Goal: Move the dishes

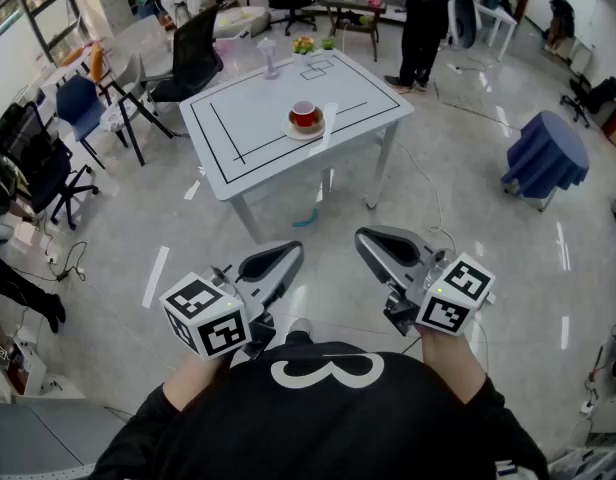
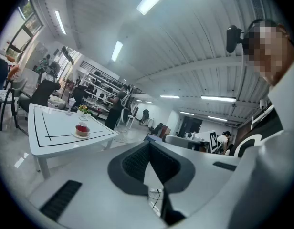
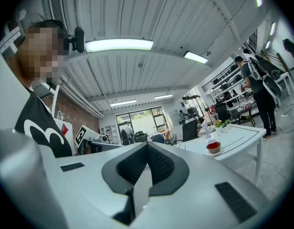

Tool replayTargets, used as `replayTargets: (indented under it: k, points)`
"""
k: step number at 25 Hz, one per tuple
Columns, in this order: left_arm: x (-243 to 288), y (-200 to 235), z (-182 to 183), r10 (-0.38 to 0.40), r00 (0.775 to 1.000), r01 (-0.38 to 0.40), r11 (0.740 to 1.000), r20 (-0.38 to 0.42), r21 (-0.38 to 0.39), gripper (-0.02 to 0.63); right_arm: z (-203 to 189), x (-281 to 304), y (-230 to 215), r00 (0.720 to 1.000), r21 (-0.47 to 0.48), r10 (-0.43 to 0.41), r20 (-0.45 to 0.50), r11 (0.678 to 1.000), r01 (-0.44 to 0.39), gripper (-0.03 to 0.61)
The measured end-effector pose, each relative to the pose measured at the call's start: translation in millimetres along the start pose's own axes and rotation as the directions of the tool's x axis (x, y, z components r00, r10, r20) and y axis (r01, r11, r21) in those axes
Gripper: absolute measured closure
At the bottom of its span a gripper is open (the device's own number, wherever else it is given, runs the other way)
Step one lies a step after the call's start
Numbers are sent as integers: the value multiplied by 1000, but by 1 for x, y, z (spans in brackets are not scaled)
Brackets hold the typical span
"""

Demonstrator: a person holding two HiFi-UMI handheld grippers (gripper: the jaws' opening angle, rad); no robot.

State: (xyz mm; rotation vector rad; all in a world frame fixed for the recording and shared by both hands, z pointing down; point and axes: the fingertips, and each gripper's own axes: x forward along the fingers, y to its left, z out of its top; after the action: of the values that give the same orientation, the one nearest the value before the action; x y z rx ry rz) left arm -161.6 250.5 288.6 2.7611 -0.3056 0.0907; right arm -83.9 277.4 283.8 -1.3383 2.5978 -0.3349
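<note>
Tongs of left gripper [image 1: 293,252] and right gripper [image 1: 362,236] point level, closed, converging.

This is a large open workroom, part office and part lab. A white desk [image 1: 258,108] marked out with black lines stands alone on a glossy tiled floor [image 1: 458,198]. Black swivel chairs [image 1: 193,53] and a blue chair [image 1: 78,103] crowd the edges, and cables [image 1: 70,260] trail across the tiles. A person [image 1: 423,23] stands at a cluttered work table [image 1: 353,3] further back. Loaded shelving racks [image 2: 97,85] line the far wall. A ribbed ceiling [image 2: 152,37] carries long strip lights [image 3: 118,45], with a brick wall [image 3: 78,116] and big windows [image 3: 137,120] beyond.
</note>
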Motion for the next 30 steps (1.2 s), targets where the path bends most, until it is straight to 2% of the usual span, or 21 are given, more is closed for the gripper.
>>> replayTargets:
  k: [8,12,19,20,21,24,28,30]
  points:
    - [-21,-32,-15,1,1000,-1,1000,1,4,611,-2,-25,32,1000,-3,6,3,1000,-6,569]
    - [-29,-41,-17,2,1000,-2,1000,16,5,611,-2,-33,42,1000,30,16,23,999,-16,568]
    - [-40,-52,-22,-4,999,4,1000,34,-18,611,-2,-50,52,999,-6,-32,34,999,33,556]
    - [-40,-54,-24,-6,999,7,1000,33,-22,611,-3,-53,54,999,-11,-32,32,999,33,544]
    - [-40,-57,-26,-10,999,11,1000,30,-24,611,-4,-56,55,999,-14,-32,30,999,32,495]
    - [-39,-64,-28,-19,999,20,1000,30,-19,611,-4,-62,58,999,-24,-36,31,999,36,413]
    - [-39,-66,-30,-17,1000,18,1000,22,-13,611,-11,-63,64,1000,-23,-14,16,1000,15,269]
    - [-37,-66,-32,-18,1000,18,1000,9,-15,611,-16,-64,63,1000,-34,-14,-1,999,14,232]
